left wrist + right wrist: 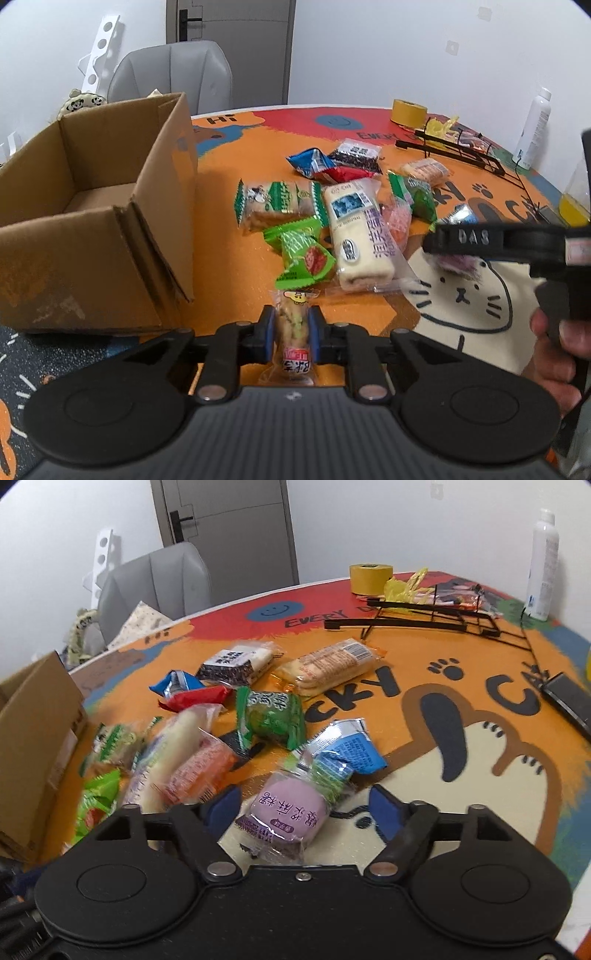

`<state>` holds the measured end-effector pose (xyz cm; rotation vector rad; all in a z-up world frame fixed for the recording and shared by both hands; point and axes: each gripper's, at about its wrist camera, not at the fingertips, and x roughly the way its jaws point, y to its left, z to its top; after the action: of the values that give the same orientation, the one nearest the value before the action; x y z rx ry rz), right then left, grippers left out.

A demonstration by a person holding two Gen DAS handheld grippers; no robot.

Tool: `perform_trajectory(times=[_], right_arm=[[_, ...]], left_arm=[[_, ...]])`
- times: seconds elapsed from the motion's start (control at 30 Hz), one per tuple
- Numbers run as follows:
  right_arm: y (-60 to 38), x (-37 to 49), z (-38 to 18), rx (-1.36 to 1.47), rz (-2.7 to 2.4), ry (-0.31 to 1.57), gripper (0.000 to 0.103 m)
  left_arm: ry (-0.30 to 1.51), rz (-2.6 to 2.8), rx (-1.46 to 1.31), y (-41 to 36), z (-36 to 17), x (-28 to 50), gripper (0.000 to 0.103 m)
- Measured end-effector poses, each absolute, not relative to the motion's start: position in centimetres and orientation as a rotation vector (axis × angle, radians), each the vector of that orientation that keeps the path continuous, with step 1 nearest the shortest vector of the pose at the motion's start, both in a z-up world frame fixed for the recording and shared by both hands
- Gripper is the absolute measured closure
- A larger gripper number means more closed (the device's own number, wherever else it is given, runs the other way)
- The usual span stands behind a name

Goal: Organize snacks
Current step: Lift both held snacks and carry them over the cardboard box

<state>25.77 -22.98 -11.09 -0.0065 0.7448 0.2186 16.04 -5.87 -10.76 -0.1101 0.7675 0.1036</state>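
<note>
From the left wrist, the left gripper [291, 328] is clamped on a slim clear-wrapped snack [293, 334], held just above the mat [236, 280], with the open box [92, 210] near on the left and the snack pile [332, 218] ahead. From the right wrist, the right gripper [306, 808] stands partly open around a purple mochi pack [286, 816] lying on the mat; its pads [225, 805] are clear of the wrapper, and a blue pack [347, 753] lies just beyond.
</note>
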Motion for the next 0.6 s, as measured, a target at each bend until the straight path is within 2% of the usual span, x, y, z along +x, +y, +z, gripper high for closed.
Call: perform_trajectory(times=[0.03, 0.07, 0.13, 0.6], right_arm=[[-23.0, 25.6, -11.1, -0.024, 0.221, 0.744, 0.044], [-23.1, 25.4, -11.0, -0.037, 0.224, 0.741, 0.056], [-23.4, 25.0, -10.8, -0.043, 0.234, 0.742, 0.067], [-25.0, 23.7, -8.0, 0.082, 0.363, 0.695, 0.071]], left_arm=[[0.763, 0.106, -0.108, -5.9, -10.7, 16.2, 0.085], [0.759, 0.107, -0.106, -5.9, -10.6, 16.3, 0.085], [0.755, 0.105, -0.106, -5.9, -10.5, 16.5, 0.085], [0.673, 0.083, -0.077, -6.7, -7.3, 16.8, 0.085]])
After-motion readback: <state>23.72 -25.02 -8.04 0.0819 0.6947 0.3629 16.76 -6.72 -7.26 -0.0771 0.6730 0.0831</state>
